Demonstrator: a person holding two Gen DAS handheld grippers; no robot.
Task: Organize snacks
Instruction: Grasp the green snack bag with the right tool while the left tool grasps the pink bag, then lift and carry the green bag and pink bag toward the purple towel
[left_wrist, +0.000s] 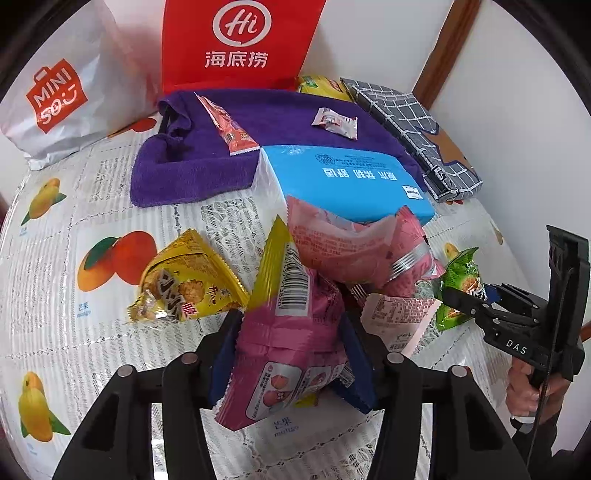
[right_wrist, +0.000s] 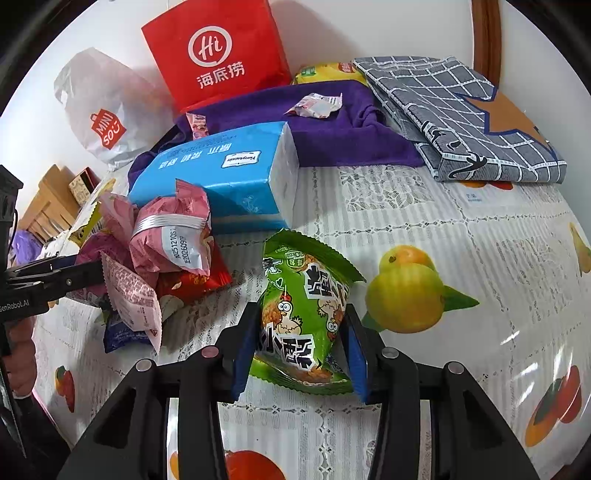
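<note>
1. I read the job as barely begun. I take the blue tissue pack as my landmark: most snacks lie loose in a heap touching its near edge, on the fruit-print tablecloth, with no container for them that I can make out.
2. Behind the tissue pack stands a red paper bag with a white "Hi" logo and Chinese characters, and to its left a white bag printed "MINISO".
3. Under and behind the tissue pack lies a purple towel carrying 2 snacks: a long red-orange stick packet and a small white-red packet. I judge these still to be sorted.
4. On the far right side of the tissue pack sits a folded grey checked cloth, with a yellow packet showing behind the towel.
5. The tissue pack itself reads "Yuyuexin", plus Chinese writing I cannot read upside down.
6. My left gripper is part closed, pads pressing a pink-and-yellow barcode packet in front of the tissue pack.
7. My right gripper is closed narrowly on a green chicken-cartoon packet, in front of the tissue pack.
8. A yellow triangular packet lies loose, front-left of the tissue pack.
</note>
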